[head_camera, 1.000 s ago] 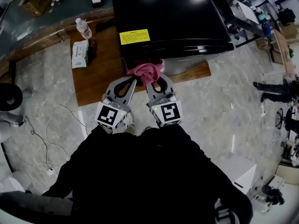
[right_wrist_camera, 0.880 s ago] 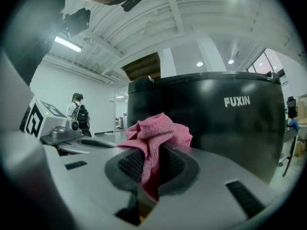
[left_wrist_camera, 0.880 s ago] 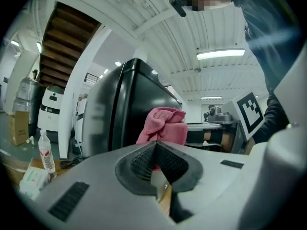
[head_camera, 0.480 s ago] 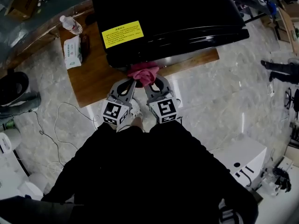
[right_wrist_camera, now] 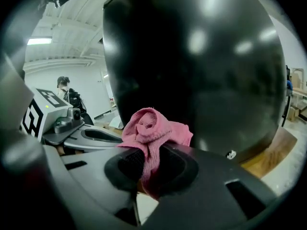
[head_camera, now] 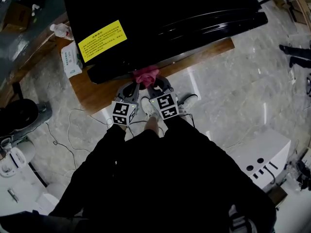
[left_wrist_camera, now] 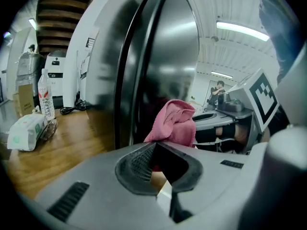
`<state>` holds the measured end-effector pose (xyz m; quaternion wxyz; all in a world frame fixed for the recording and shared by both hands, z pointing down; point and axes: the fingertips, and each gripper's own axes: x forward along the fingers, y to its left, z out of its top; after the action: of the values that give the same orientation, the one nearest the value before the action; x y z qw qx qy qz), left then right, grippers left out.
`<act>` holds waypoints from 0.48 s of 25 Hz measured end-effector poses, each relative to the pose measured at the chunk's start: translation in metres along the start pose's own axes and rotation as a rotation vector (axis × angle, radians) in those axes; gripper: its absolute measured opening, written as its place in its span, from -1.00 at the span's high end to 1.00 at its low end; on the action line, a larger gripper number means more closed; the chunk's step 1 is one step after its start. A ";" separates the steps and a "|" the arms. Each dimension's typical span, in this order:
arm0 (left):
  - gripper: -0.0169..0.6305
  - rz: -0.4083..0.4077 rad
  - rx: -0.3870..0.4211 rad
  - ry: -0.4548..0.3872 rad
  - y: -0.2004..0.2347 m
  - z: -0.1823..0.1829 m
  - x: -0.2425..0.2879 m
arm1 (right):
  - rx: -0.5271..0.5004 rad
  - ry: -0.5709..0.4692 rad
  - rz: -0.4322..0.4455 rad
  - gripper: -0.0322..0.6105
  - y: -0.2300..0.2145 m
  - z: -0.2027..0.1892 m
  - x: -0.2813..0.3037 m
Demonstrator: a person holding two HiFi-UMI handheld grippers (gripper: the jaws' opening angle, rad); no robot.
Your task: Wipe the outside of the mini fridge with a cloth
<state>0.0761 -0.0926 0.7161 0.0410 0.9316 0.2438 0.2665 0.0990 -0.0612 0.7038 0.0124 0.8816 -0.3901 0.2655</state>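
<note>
The black mini fridge (head_camera: 160,13) with a yellow label (head_camera: 102,40) stands on a low wooden platform (head_camera: 97,93). A pink cloth (head_camera: 146,75) is bunched against the fridge's near face, just below its top edge. My right gripper (head_camera: 154,85) is shut on the cloth (right_wrist_camera: 151,128), with the glossy fridge wall (right_wrist_camera: 201,66) right behind it. My left gripper (head_camera: 132,88) sits close beside it on the left, shut with nothing in it. In the left gripper view the cloth (left_wrist_camera: 173,121) shows just past that gripper (left_wrist_camera: 160,169), in front of the fridge door edge (left_wrist_camera: 163,61).
A water bottle (head_camera: 60,30) and a tissue pack (head_camera: 71,58) lie on the platform left of the fridge. Cables (head_camera: 73,125) trail over the marble floor at left. A white box (head_camera: 260,164) stands at the right. The person's shoes (head_camera: 187,101) are just behind the grippers.
Both grippers and the cloth have drawn in closer to the fridge's near face. The head view has shifted, so the fridge top fills more of the picture.
</note>
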 end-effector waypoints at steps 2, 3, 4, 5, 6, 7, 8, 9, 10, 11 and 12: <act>0.93 0.012 -0.009 0.018 0.004 -0.010 0.006 | 0.007 0.029 0.001 0.73 -0.002 -0.011 0.008; 0.93 0.016 -0.011 0.029 0.005 -0.015 0.008 | 0.009 0.044 0.002 0.73 -0.002 -0.017 0.012; 0.93 0.018 -0.013 0.042 0.006 -0.020 0.010 | 0.015 0.060 0.003 0.73 -0.002 -0.023 0.016; 0.93 0.020 -0.017 0.054 0.007 -0.025 0.011 | 0.026 0.079 0.004 0.73 -0.003 -0.029 0.020; 0.93 0.020 -0.023 0.064 0.007 -0.028 0.012 | 0.040 0.101 0.005 0.73 -0.005 -0.036 0.023; 0.93 0.019 -0.028 0.071 0.006 -0.030 0.010 | 0.055 0.123 0.006 0.73 -0.007 -0.043 0.027; 0.93 0.015 -0.029 0.075 0.004 -0.030 0.007 | 0.064 0.141 0.011 0.73 -0.008 -0.048 0.029; 0.93 0.011 -0.026 0.077 0.001 -0.029 0.003 | 0.065 0.151 0.021 0.73 -0.009 -0.051 0.030; 0.93 0.005 -0.020 0.076 -0.002 -0.027 -0.003 | 0.057 0.154 0.037 0.72 -0.008 -0.050 0.028; 0.93 -0.004 -0.016 0.072 -0.006 -0.024 -0.010 | 0.046 0.150 0.058 0.73 -0.006 -0.048 0.023; 0.93 -0.019 -0.014 0.066 -0.011 -0.019 -0.017 | 0.036 0.144 0.081 0.73 -0.004 -0.044 0.017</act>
<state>0.0489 -0.0917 0.7223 0.0421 0.9196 0.2521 0.2983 0.0911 -0.0593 0.7505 0.0137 0.8438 -0.4187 0.3355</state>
